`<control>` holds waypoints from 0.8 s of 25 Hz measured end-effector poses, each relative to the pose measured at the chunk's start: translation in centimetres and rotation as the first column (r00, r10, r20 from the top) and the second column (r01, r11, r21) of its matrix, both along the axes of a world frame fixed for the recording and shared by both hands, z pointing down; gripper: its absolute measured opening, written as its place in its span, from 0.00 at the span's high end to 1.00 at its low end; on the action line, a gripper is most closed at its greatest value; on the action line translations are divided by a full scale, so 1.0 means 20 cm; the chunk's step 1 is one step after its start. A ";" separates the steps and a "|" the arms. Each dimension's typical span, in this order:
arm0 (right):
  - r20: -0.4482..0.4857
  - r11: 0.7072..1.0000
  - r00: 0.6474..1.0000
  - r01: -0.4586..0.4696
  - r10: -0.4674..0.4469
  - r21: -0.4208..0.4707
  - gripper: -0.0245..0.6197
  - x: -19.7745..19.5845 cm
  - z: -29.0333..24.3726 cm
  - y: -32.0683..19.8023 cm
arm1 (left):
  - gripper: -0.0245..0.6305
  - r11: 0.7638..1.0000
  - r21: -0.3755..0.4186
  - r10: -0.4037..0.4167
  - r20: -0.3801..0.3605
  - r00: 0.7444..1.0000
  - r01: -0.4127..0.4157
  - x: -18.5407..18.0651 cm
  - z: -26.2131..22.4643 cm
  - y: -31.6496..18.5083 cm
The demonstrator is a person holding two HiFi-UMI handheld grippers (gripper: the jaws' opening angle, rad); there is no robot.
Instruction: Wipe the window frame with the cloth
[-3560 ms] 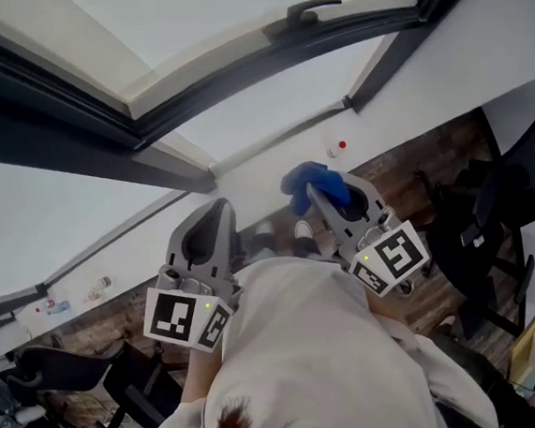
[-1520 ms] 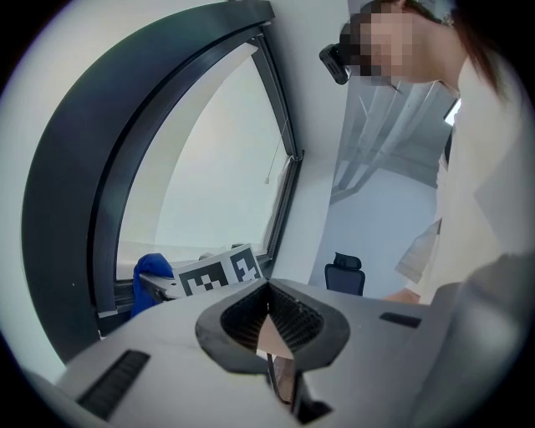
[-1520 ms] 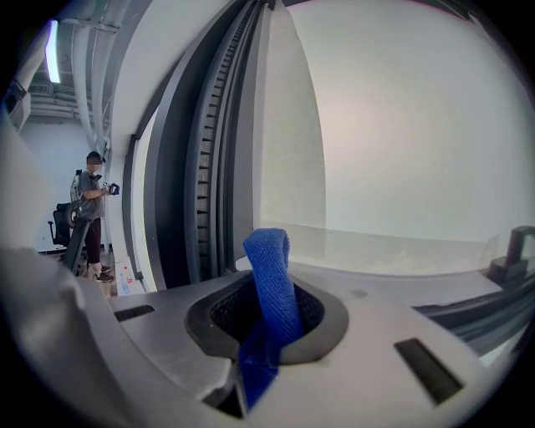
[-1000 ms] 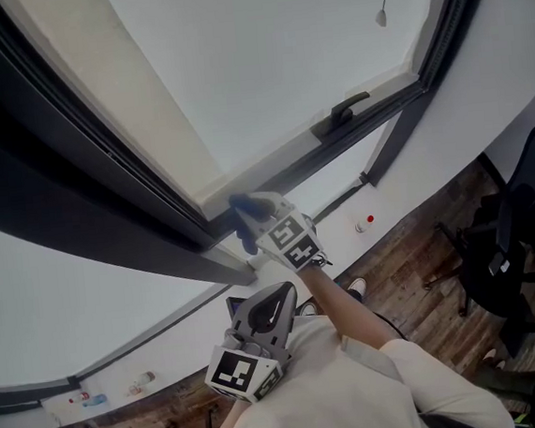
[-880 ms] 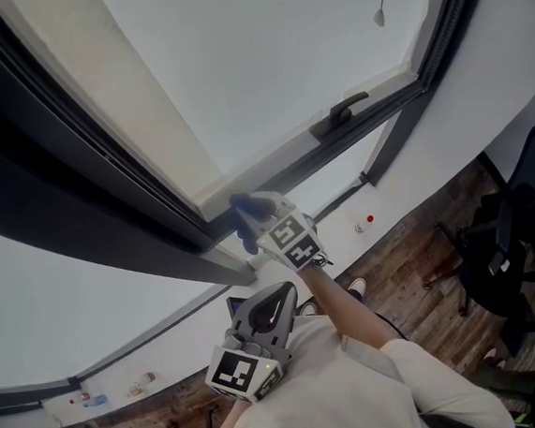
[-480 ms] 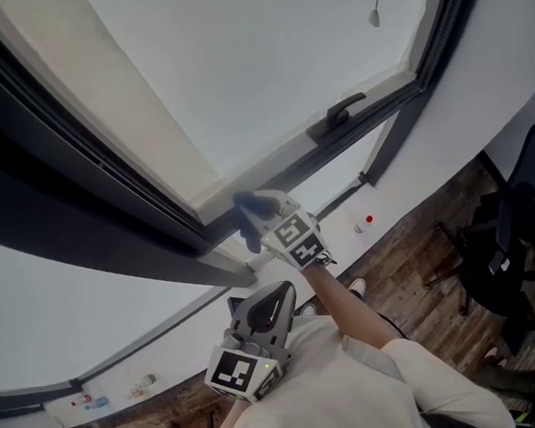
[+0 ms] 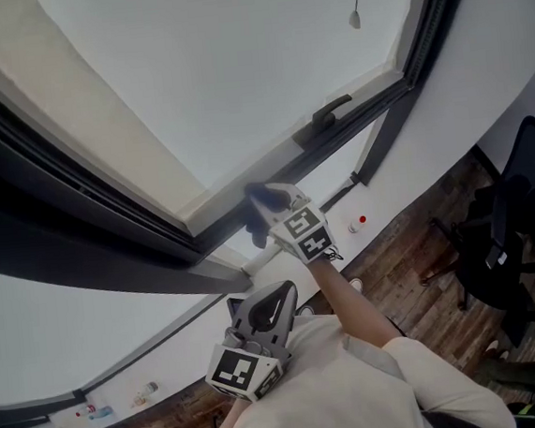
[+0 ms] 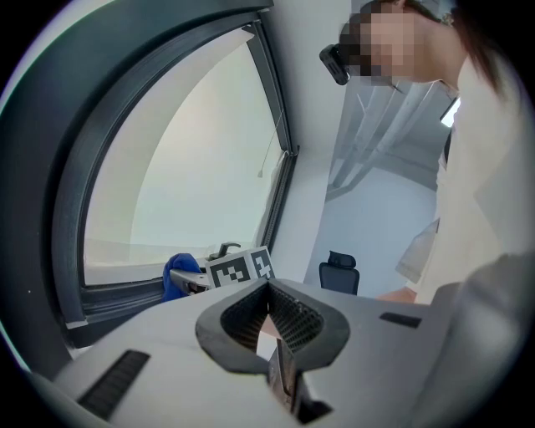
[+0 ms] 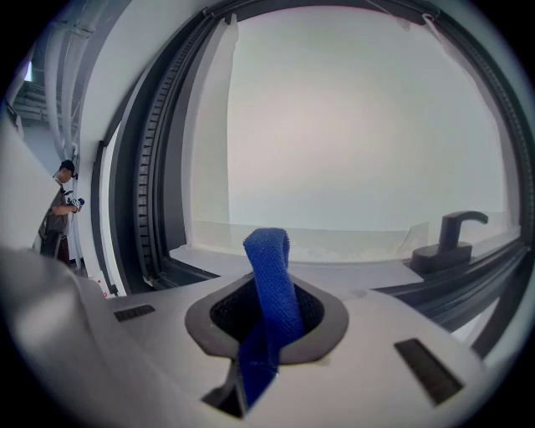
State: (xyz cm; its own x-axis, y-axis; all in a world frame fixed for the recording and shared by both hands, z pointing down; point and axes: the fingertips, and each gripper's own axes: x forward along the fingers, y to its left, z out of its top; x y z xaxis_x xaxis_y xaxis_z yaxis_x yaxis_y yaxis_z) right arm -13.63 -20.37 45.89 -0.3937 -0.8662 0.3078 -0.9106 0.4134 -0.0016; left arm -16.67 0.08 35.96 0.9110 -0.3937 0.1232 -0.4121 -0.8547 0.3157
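My right gripper [image 7: 267, 208] is raised to the window and shut on a blue cloth [image 7: 259, 203]. The cloth presses against the pale lower rail of the window frame [image 7: 211, 191], left of the dark handle [image 7: 327, 113]. In the right gripper view the cloth [image 9: 269, 284] stands up in a fold between the closed jaws of the right gripper [image 9: 264, 334], with the rail [image 9: 351, 266] just beyond. My left gripper [image 7: 274, 304] hangs low near the person's chest, shut and holding nothing. From the left gripper [image 8: 272, 334] view the cloth [image 8: 179, 276] shows against the frame.
Dark outer frame bars [image 7: 80, 226] run left of and below the sash. A pull cord [image 7: 355, 12] hangs over the glass. Black office chairs [image 7: 514, 232] stand on the wooden floor at right. A person [image 9: 63, 209] stands far off at left in the right gripper view.
The right gripper rose from near the chest to the frame, then slid the cloth rightward along the rail toward the handle. The left gripper stayed low.
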 end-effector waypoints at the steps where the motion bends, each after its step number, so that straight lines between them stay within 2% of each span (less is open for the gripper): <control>1: 0.001 1.000 1.000 -0.005 0.005 0.000 0.89 0.02 0.00 0.00 | 0.95 1.000 0.001 0.005 0.001 1.000 -0.005 0.01 0.00 0.00; 8: 0.009 1.000 1.000 -0.009 0.009 0.005 0.89 0.06 -0.01 0.00 | 0.95 1.000 -0.004 0.015 0.011 1.000 -0.015 0.06 0.00 -0.01; 20: 0.023 0.999 0.999 -0.034 0.034 0.004 0.89 0.14 -0.01 -0.01 | 0.95 1.000 -0.009 -0.020 0.016 1.000 0.020 0.04 0.02 -0.03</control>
